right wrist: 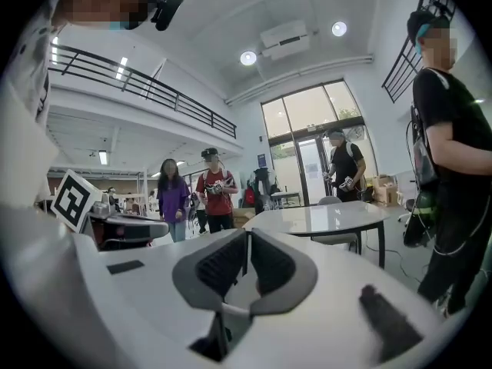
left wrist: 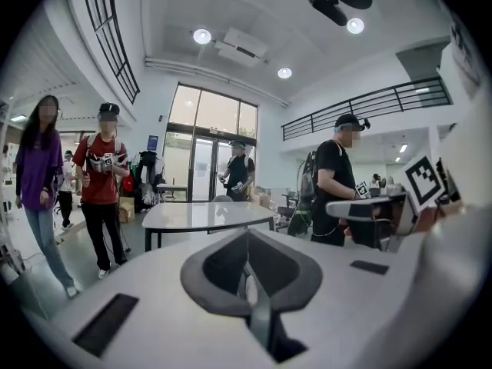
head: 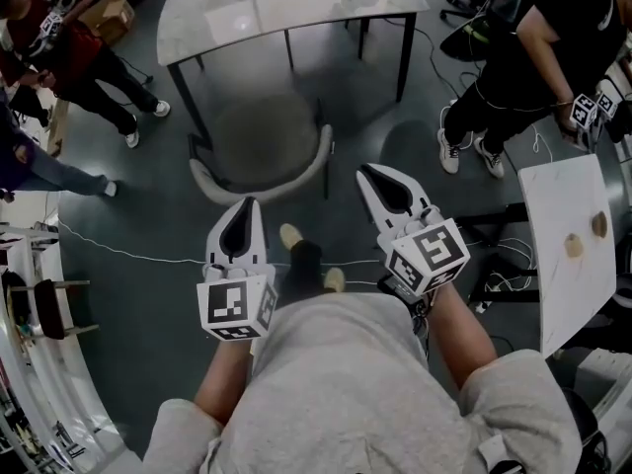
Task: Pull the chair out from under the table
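Observation:
In the head view a grey chair [head: 262,141] with a curved backrest stands on the floor just in front of the pale-topped table [head: 286,3], its seat mostly out from under the top. My left gripper [head: 244,203] hangs shut and empty just below the backrest's near rim, apart from it. My right gripper [head: 368,170] is also shut and empty, to the right of the chair. Both gripper views look level across the room: the left gripper [left wrist: 247,246] and right gripper [right wrist: 246,254] have their jaws together with nothing between them. The table [left wrist: 207,214] [right wrist: 323,217] lies ahead; the chair is hidden below.
People stand at the left [head: 59,47] and at the right [head: 538,57] of the table. A white table [head: 568,250] stands at the right edge. A thin cable [head: 118,250] runs across the dark floor. My own shoes [head: 291,235] are behind the chair.

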`<state>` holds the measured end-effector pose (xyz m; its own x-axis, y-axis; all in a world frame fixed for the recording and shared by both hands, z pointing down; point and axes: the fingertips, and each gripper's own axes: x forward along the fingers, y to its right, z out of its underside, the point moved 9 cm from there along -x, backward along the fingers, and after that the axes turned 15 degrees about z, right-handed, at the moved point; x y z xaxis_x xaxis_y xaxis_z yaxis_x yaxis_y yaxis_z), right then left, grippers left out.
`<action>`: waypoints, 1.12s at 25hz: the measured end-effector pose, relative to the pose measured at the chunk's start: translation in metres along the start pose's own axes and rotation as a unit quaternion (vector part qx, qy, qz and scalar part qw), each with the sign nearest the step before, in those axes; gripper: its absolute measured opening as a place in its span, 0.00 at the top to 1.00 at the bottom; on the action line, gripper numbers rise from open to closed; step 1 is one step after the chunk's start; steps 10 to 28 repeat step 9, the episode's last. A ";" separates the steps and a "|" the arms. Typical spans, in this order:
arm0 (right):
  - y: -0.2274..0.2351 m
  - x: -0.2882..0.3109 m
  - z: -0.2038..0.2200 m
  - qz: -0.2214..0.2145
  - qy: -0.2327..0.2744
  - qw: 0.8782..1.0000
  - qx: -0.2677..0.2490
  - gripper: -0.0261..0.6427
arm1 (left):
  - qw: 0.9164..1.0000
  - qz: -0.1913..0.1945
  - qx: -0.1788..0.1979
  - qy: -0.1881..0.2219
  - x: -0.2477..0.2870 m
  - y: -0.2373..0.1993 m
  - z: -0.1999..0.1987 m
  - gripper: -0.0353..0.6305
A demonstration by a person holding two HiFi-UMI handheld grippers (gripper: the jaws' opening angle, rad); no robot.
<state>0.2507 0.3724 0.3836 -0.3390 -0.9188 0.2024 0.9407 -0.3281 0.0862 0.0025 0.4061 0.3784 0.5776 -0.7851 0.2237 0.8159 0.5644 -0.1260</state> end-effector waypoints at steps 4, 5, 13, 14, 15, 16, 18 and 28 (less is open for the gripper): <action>0.005 -0.003 0.003 0.001 -0.002 1.000 0.002 0.90 | 1.000 0.001 -0.002 -0.002 0.003 0.002 0.001 0.92; 0.005 -0.004 0.003 0.001 -0.002 1.000 0.003 0.90 | 1.000 0.000 -0.002 -0.003 0.003 0.003 0.001 0.92; 0.006 -0.006 0.003 0.001 0.002 1.000 0.003 0.90 | 1.000 -0.002 -0.003 -0.004 0.003 0.002 0.002 0.92; 0.006 -0.006 0.003 0.001 0.002 1.000 0.003 0.90 | 1.000 -0.002 -0.003 -0.004 0.003 0.002 0.002 0.92; 0.006 -0.006 0.003 0.001 0.002 1.000 0.003 0.90 | 1.000 -0.002 -0.003 -0.004 0.003 0.002 0.002 0.92; 0.006 -0.006 0.003 0.001 0.002 1.000 0.003 0.90 | 1.000 -0.002 -0.003 -0.004 0.003 0.002 0.002 0.92; 0.006 -0.006 0.003 0.001 0.002 1.000 0.003 0.90 | 1.000 -0.002 -0.003 -0.004 0.003 0.002 0.002 0.92; 0.006 -0.006 0.003 0.001 0.002 1.000 0.003 0.90 | 1.000 -0.002 -0.003 -0.004 0.003 0.002 0.002 0.92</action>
